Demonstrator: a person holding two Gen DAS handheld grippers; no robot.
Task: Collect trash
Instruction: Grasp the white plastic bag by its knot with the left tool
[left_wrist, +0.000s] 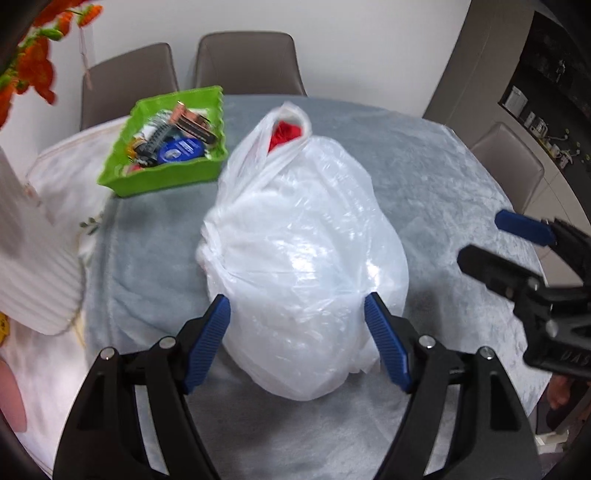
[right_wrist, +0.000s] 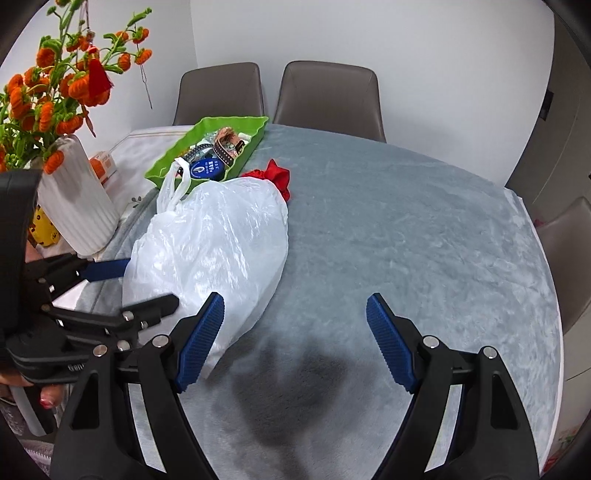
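A full white plastic trash bag (left_wrist: 303, 258) lies on the grey-blue table cloth (left_wrist: 424, 177), its handles pointing to the far side. Something red (left_wrist: 286, 133) shows at its mouth. My left gripper (left_wrist: 297, 325) is open, its blue pads on either side of the bag's near end, not closed on it. My right gripper (right_wrist: 295, 328) is open and empty over bare cloth, to the right of the bag (right_wrist: 214, 243). The red item (right_wrist: 275, 177) lies at the bag's far end. The right gripper also shows in the left wrist view (left_wrist: 495, 240), and the left gripper in the right wrist view (right_wrist: 147, 284).
A green tray (left_wrist: 166, 173) of small items stands behind the bag to the left. A white ribbed vase (right_wrist: 77, 199) with orange flowers stands at the left. Grey chairs (right_wrist: 328, 96) ring the round table. A cabinet (left_wrist: 535, 92) is at the right.
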